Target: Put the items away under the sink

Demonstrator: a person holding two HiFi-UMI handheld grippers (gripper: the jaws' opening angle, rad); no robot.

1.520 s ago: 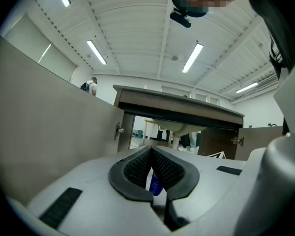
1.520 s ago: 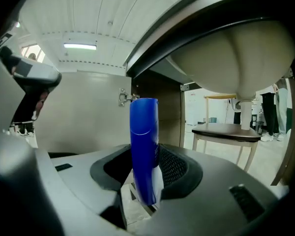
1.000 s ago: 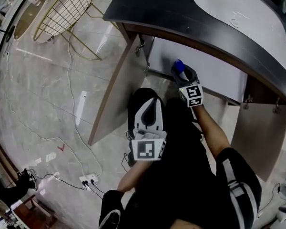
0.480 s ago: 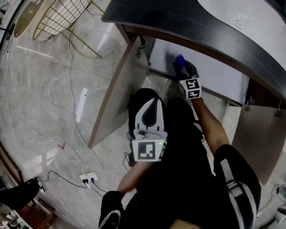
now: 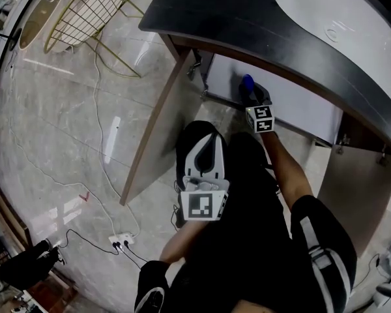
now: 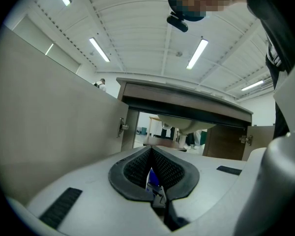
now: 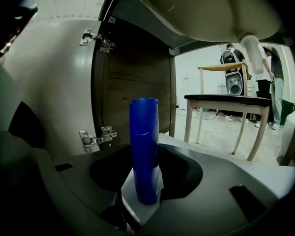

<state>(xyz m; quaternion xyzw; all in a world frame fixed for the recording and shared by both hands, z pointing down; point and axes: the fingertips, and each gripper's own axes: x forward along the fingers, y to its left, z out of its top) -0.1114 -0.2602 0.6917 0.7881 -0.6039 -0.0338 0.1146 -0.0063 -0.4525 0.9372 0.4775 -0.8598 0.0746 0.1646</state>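
At the lower centre of the head view, over the person's black-clad lap, the white-and-black left gripper (image 5: pixel 207 139) lies level with its jaws closed, pad tips meeting. A small blue-and-white bit shows in the slit near their base; what it is I cannot tell.

Just above it in the frame, the right gripper (image 5: pixel 251 92) reaches into the open front of the cabinet. Its jaws are clamped on a tall blue cylindrical plastic bottle (image 7: pixel 144 146), which stands upright between the pads with a white patch at its foot. The bottle sits at the mouth of the cabinet, above the white cabinet floor (image 5: pixel 293 103) and under the dark countertop (image 5: pixel 247 25).

Both brown wooden cabinet doors stand open, the left door (image 5: pixel 159 122) at centre left and the right door (image 5: pixel 352 194) at lower right. In the right gripper view a metal hinge (image 7: pixel 96 136) shows beside the bottle, with the pale underside of the basin (image 7: pixel 201 9) overhead.

Farther off, a white oval sink bowl (image 5: pixel 339 18) fills the upper right, a gold wire basket (image 5: pixel 94 8) the upper left, and a white power strip (image 5: pixel 120 242) lies on the grey marbled floor (image 5: pixel 52 122).
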